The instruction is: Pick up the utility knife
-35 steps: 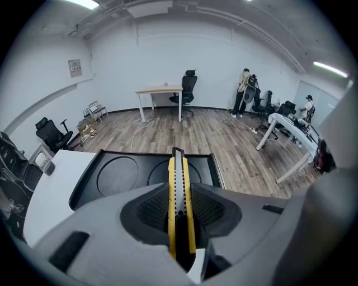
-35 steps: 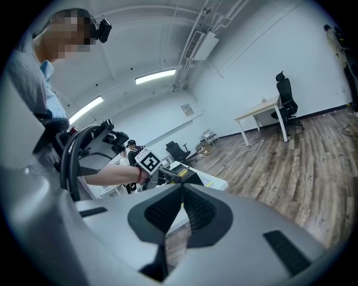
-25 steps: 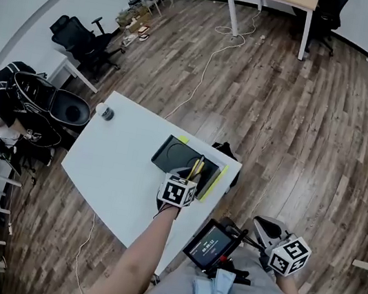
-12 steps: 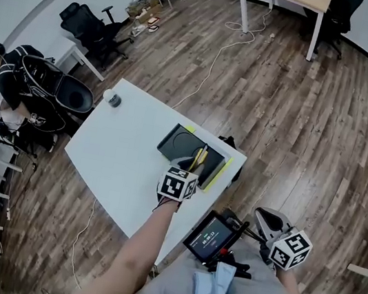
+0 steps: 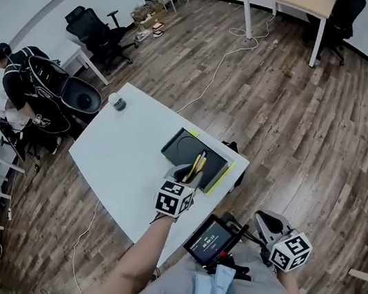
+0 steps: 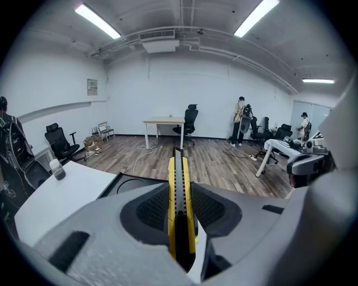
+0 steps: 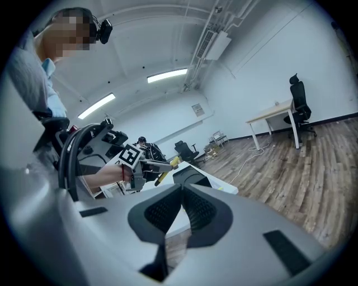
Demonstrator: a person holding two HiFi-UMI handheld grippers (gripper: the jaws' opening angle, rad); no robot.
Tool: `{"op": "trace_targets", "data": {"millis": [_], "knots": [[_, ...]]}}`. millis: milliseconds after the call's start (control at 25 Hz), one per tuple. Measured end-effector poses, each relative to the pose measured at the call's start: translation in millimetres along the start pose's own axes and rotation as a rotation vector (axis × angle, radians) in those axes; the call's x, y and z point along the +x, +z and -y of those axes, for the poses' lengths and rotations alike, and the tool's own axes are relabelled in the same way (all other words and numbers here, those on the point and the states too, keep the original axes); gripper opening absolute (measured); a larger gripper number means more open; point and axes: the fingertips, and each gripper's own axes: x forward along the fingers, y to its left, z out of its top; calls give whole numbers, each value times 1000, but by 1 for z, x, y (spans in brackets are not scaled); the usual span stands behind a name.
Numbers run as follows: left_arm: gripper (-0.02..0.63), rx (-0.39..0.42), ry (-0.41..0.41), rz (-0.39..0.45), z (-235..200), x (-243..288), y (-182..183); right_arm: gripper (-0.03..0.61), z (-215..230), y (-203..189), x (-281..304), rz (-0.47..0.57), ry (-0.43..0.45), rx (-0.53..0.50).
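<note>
The utility knife is yellow with a black slider and is off the table. My left gripper is shut on its handle, and the blade end points away over the black tray. In the left gripper view the knife stands edge-on between the two pads, its tip sticking out past them. My right gripper hangs low beside the person's lap, jaws together and empty. In the right gripper view the closed jaws point toward the table, where the left gripper's marker cube and the knife show.
The white table carries the black tray on a yellow-green pad and a small cup at its far corner. A tablet sits at the person's lap. Another person sits to the left among office chairs.
My left gripper has risen with the knife held in it, from just over the tray to higher above it. The right gripper has stayed where it was.
</note>
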Motion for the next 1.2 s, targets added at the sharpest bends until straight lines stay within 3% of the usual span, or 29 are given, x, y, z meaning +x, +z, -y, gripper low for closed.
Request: {"op": "trace_targets", "data": {"millis": [240,1200], "knots": [[130,52,15,78,14,-22,17,30,-1,0,1,1,10,-6],[130,117,-41,309,64,-105,70,31,-13,9,-3,38,53,-44]]}}
